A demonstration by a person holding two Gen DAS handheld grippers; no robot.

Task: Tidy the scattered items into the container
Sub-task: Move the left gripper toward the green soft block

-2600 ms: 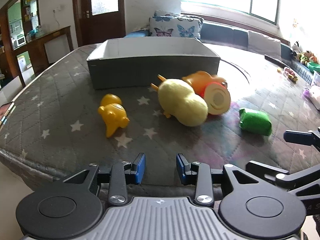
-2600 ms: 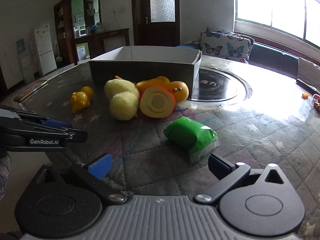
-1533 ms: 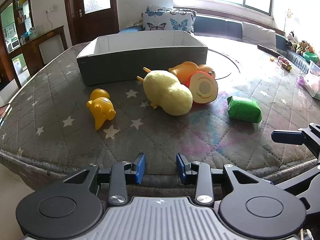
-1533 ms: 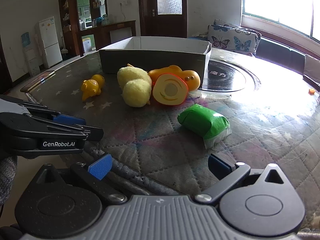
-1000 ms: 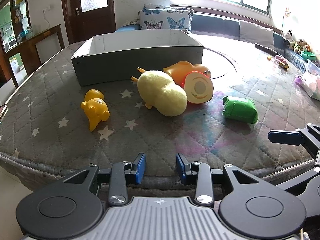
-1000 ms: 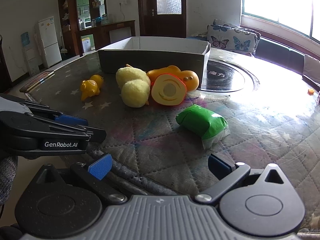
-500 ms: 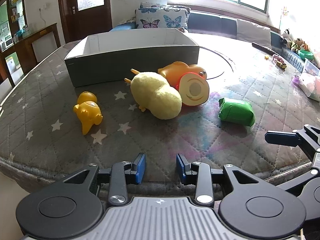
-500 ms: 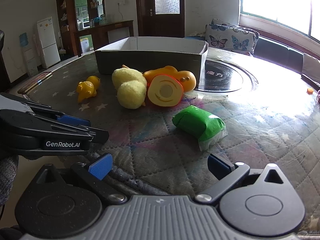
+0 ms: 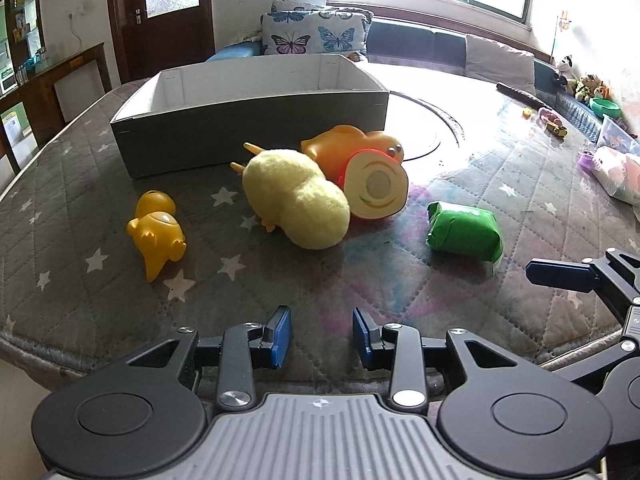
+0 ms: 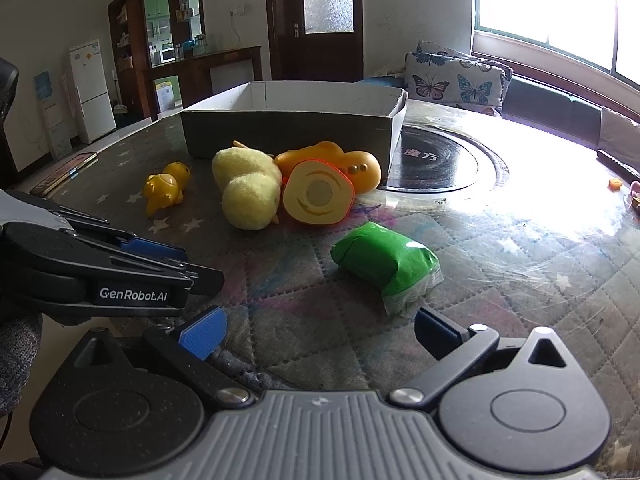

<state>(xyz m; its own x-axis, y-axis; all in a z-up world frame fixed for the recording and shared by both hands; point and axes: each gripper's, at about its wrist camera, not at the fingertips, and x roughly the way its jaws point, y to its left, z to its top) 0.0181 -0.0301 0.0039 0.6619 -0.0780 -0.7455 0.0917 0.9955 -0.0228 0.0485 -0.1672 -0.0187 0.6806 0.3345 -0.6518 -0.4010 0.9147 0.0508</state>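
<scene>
Left hand-held gripper (image 9: 322, 336) low over the near edge of the table (image 9: 60, 184), blue pads a narrow gap apart, nothing between them. Right hand-held gripper (image 10: 316, 330) also low at the near edge, spread wide, empty, with the green packet (image 10: 386, 266) lying just beyond its pads and not touching them. Grey open box (image 9: 248, 120) standing toward the far side of the quilted, star-patterned table cover, white inside, no contents visible from either view. Four loose things on the cover in front of the box: small yellow toy (image 9: 158, 232) on its side toward the left, well apart from the rest; yellow plush toy (image 9: 296, 198) in the middle, lying on its side with thin orange legs pointing toward the box; orange rubber duck (image 9: 352, 148) just behind it, near the box's front wall; round cream-and-red toy (image 9: 376, 190) leaning against both the plush and the duck, flat face turned toward the cameras. Green packet to the right, apart from that cluster. Dark round plate (image 10: 440, 160) set into the table to the right of the box. Butterfly cushion (image 9: 314, 36) beyond the table, under a bright window.
</scene>
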